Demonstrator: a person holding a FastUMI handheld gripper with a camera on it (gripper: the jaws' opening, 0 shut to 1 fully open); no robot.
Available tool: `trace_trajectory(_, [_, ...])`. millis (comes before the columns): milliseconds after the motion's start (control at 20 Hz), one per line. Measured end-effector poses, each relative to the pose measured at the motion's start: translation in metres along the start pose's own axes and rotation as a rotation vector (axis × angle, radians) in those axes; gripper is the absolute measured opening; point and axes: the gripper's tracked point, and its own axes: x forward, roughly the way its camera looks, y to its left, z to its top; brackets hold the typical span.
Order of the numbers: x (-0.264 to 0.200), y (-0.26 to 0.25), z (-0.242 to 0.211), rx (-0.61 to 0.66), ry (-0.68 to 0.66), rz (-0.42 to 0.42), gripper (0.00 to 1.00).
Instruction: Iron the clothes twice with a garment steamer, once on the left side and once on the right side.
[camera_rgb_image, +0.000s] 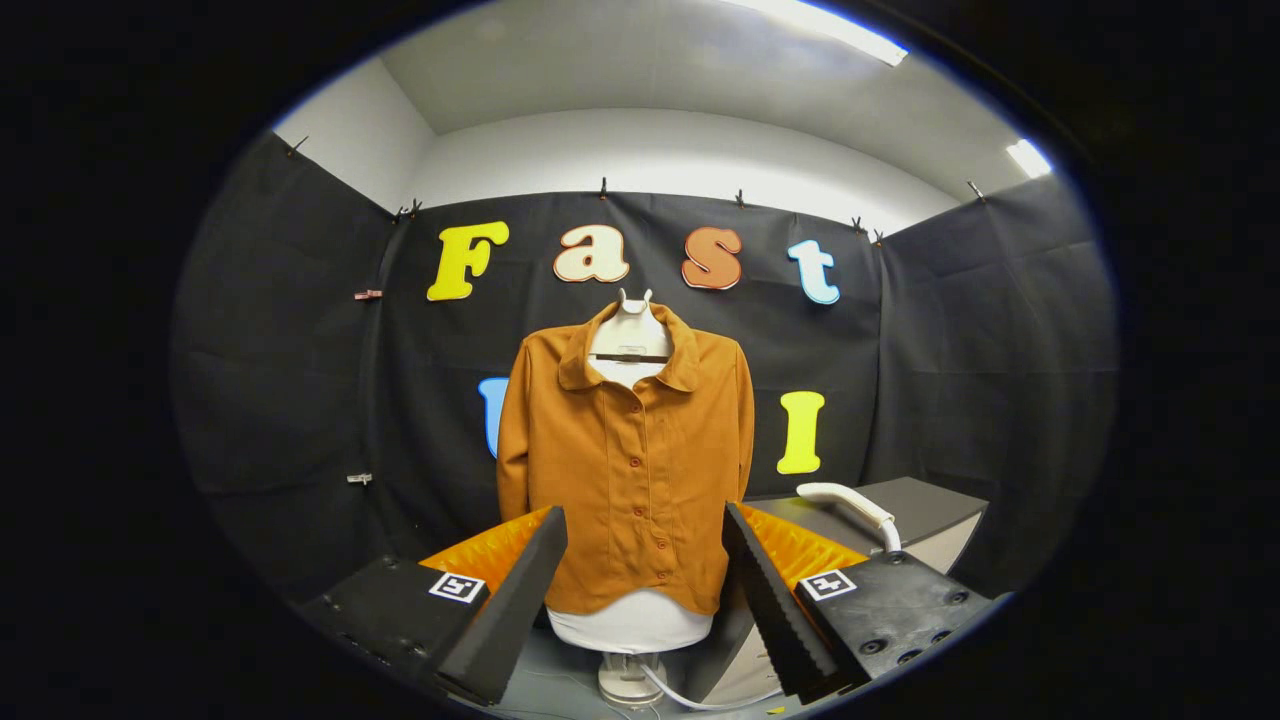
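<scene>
An orange-brown buttoned shirt (632, 452) hangs on a white mannequin torso (630, 622) straight ahead, beyond my fingers. My gripper (640, 600) is open, its two black fingers spread wide with nothing between them; the shirt's hem shows in the gap, well behind. The white garment steamer (852, 504) lies on a dark table to the right of the shirt, just beyond my right finger (775, 600), with its handle showing. A white cord (690, 698) runs across the floor near the mannequin's round base (628, 680).
The dark grey table (925, 505) stands to the right of the mannequin, against the black cloth wall. The black cloth closes the booth on the left, back and right. Small clips (360, 479) are pinned on the left cloth.
</scene>
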Motion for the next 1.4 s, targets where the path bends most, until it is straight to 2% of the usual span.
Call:
trace_trajectory(500, [0.005, 0.01, -0.001, -0.01, 0.008, -0.011, 0.99])
trace_trajectory(1200, [0.021, 0.031, -0.017, 0.003, 0.035, -0.124, 0.98])
trace_trajectory(1400, [0.041, 0.019, -0.021, 0.008, 0.042, -0.141, 0.98])
